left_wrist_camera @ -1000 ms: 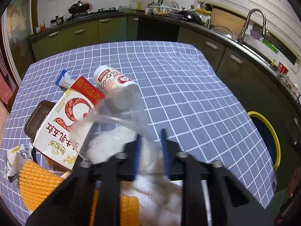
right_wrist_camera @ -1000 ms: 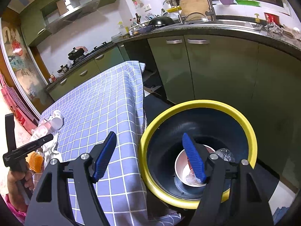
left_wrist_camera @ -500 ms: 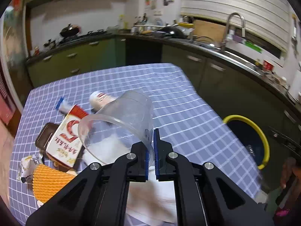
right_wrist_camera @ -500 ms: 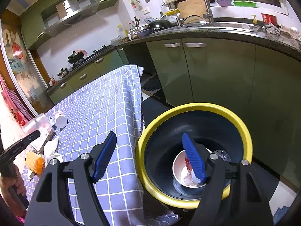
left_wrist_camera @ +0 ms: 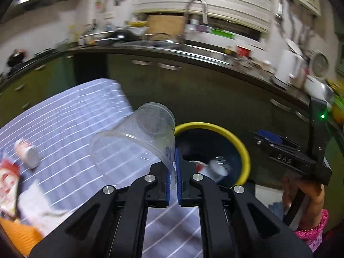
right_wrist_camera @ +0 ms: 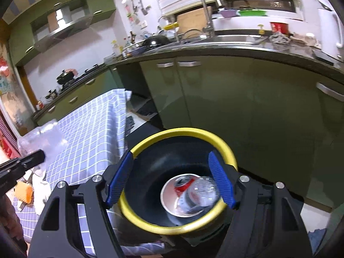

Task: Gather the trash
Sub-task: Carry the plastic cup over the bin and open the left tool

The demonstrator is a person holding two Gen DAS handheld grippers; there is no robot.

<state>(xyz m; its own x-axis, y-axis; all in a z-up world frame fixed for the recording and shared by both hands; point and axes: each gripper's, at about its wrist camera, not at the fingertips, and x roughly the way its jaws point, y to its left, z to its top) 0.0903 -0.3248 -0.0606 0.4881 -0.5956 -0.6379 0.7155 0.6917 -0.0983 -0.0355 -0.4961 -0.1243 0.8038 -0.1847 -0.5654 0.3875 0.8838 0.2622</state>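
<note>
Step in hand: carrying a clear plastic cup (left_wrist_camera: 137, 137) to the yellow-rimmed bin (left_wrist_camera: 243, 148).

Left gripper (left_wrist_camera: 173, 172) fingers clamped on the cup's rim, short of the bin. Right gripper (right_wrist_camera: 169, 180) fingers apart, empty, above the bin. Next: position over the opening, then release.

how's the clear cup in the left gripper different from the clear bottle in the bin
The clear cup is pinched by its rim in the left gripper, above the table edge; the clear bottle lies loose at the bottom of the yellow-rimmed bin. The cup is wide and open-mouthed and looks empty; the bottle is narrower and rests against a red can. Both are transparent plastic trash.
</note>
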